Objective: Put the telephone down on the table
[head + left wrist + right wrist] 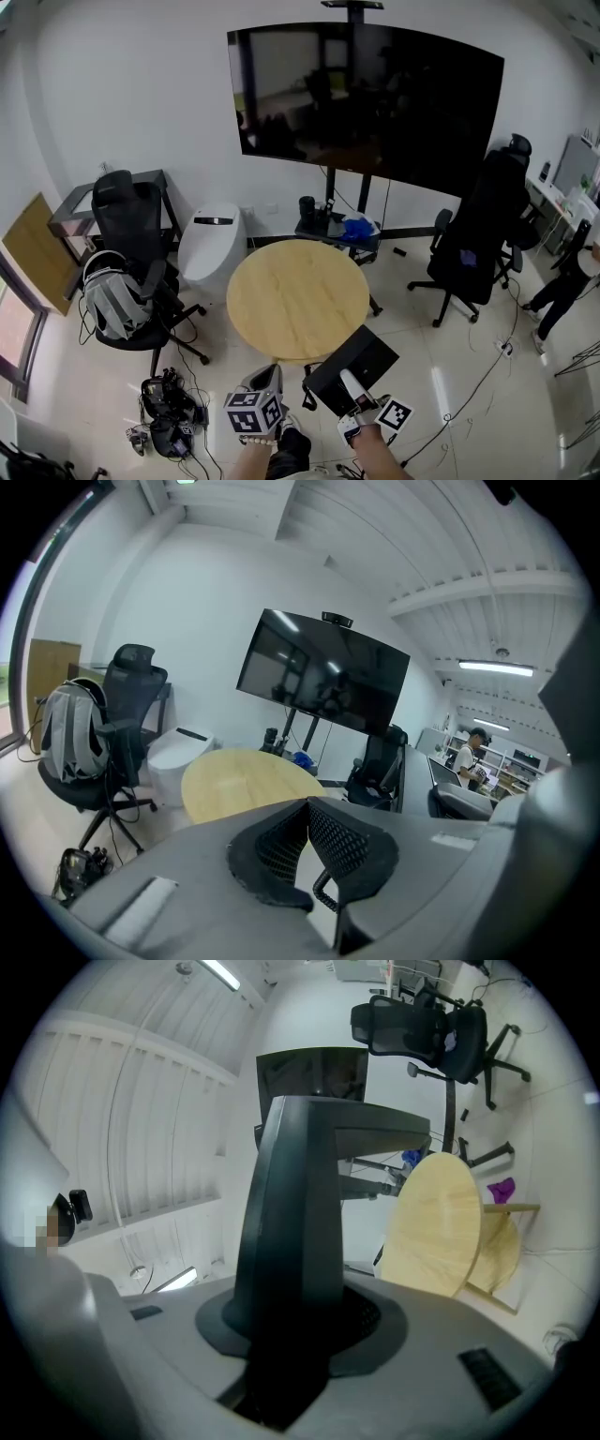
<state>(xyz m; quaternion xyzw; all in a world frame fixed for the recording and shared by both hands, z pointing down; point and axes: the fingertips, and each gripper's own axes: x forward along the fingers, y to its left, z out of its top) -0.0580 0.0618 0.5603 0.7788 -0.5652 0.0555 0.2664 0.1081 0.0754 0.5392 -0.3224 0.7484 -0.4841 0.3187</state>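
Note:
The telephone [354, 362] is a flat black slab held low in front of me, just short of the round wooden table [298, 298]. My right gripper [352, 386] is shut on it. In the right gripper view the telephone [300, 1204] rises as a dark slab from between the jaws of the right gripper [286, 1344]. My left gripper [265, 380] is beside it on the left. In the left gripper view the left gripper [307, 806] has its mesh pads meeting at the tips, and a black coiled cord [323, 891] lies just behind them. The table [246, 778] is ahead.
A black office chair with a grey backpack [114, 302] stands left of the table, beside a white rounded unit [210, 244]. A large dark screen [366, 103] on a stand is behind the table, another black chair [483, 234] to its right. Cables and gear [167, 408] lie on the floor.

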